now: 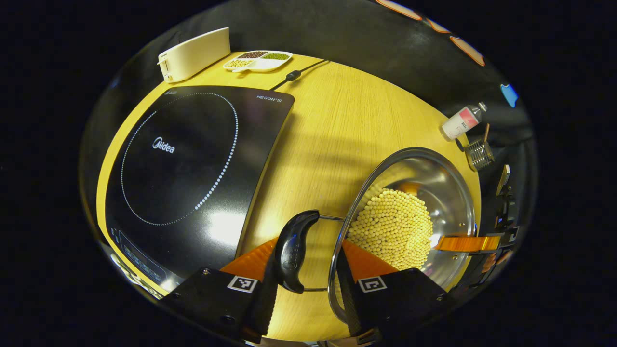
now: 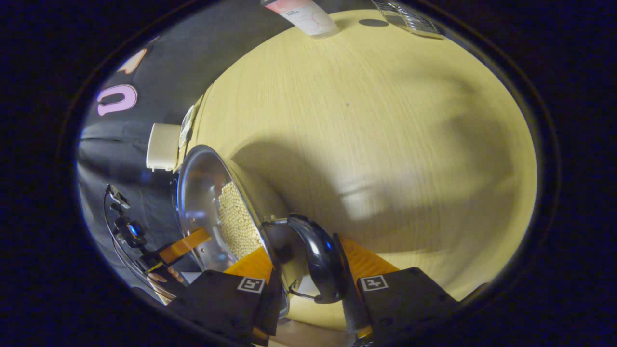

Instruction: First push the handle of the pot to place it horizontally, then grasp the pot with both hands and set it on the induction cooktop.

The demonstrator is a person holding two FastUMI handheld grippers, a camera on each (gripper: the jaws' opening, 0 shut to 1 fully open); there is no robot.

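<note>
A steel pot point(image 1: 448, 193) with pale beans point(image 1: 393, 229) inside hangs over the wooden table point(image 1: 347, 120), just right of the black induction cooktop point(image 1: 193, 159). My left gripper point(image 1: 308, 243) is shut across the pot's near black handle point(image 1: 294, 248) and rim, one finger outside the handle and the other inside the wall. My right gripper point(image 2: 301, 246) is shut the same way on the opposite black handle point(image 2: 318, 260). In the right gripper view the pot point(image 2: 202, 193) looks tilted, its shadow cast on the table point(image 2: 385, 144). Each view shows the other gripper's finger point(image 1: 465, 242) point(image 2: 185, 246) at the far rim.
At the table's far edge behind the cooktop stand a white appliance point(image 1: 193, 53) and a divided dish of beans point(image 1: 259, 60), with a black cable point(image 1: 299, 72) beside them. A bottle point(image 1: 462, 120) and a small wire basket point(image 1: 479, 154) sit beyond the pot. The bottle point(image 2: 308, 14) also appears in the right gripper view.
</note>
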